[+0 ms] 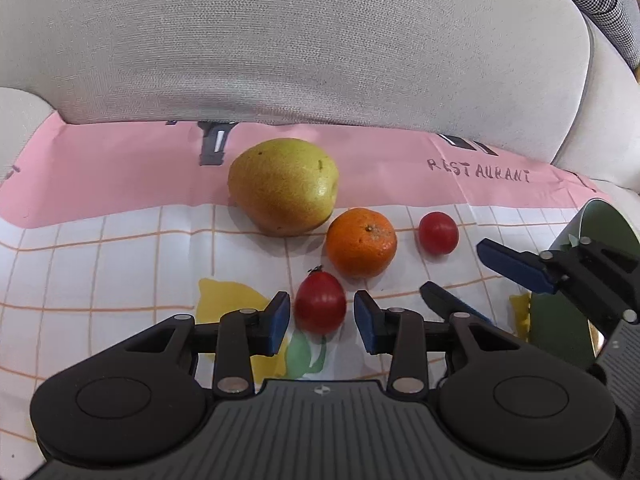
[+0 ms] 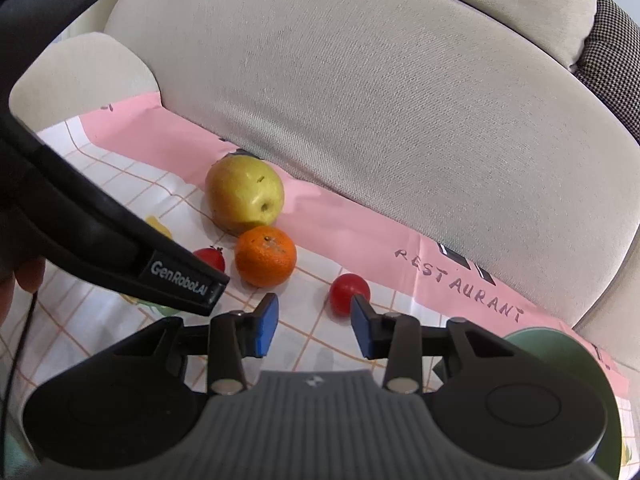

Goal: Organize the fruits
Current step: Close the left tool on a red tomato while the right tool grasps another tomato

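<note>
While every fruit lies loose on the printed cloth, the sorting looks barely begun: nothing sits in the green bowl at the right, as far as its visible part shows, and nothing is lifted. Nearest, the left gripper has its blue fingers spread partway around the near cherry tomato, a thin gap showing on each side, so they bracket it without pinching. The right gripper has its fingers parted about as far and holds nothing; its right pad lies just in front of the far cherry tomato, and whether they touch I cannot tell. Beyond sits the orange, and farther back the yellow-green pear against the beige cushion. All four fruits remain to be moved, probably into the bowl.
</note>
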Motion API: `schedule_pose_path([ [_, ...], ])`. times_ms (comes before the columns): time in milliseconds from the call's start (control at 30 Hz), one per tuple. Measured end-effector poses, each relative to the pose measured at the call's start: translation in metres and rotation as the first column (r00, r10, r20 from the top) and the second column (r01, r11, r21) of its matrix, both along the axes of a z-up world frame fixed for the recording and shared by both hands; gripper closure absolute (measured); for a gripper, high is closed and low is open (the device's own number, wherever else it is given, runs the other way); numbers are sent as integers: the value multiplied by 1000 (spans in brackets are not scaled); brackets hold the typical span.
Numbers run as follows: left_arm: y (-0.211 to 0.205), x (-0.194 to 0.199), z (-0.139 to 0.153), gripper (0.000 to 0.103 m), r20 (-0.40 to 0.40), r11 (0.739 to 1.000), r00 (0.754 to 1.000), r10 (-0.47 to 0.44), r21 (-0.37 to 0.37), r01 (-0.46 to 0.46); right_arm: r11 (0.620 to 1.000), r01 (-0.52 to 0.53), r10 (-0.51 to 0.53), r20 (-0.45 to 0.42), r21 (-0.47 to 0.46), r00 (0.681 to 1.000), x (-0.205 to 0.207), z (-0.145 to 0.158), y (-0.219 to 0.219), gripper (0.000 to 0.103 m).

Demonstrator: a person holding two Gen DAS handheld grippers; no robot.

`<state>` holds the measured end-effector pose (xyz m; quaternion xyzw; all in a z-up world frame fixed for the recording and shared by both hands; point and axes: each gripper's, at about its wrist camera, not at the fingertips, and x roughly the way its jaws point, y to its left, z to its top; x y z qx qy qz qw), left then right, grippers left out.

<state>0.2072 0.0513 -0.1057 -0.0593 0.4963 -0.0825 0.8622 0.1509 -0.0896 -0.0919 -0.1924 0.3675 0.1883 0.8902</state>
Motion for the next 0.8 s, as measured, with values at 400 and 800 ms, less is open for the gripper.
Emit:
schedule_pose_path([
  [400,4,-1,-2,72,25,1000,1000,7,14,-7,990,13,-10,26,-139,1000,20,-21,14,67],
  [800,11,-2,-3,72,27,1000,999,17,-16,-16,987,48,-47,6,-155,999,34,-30,17,69],
])
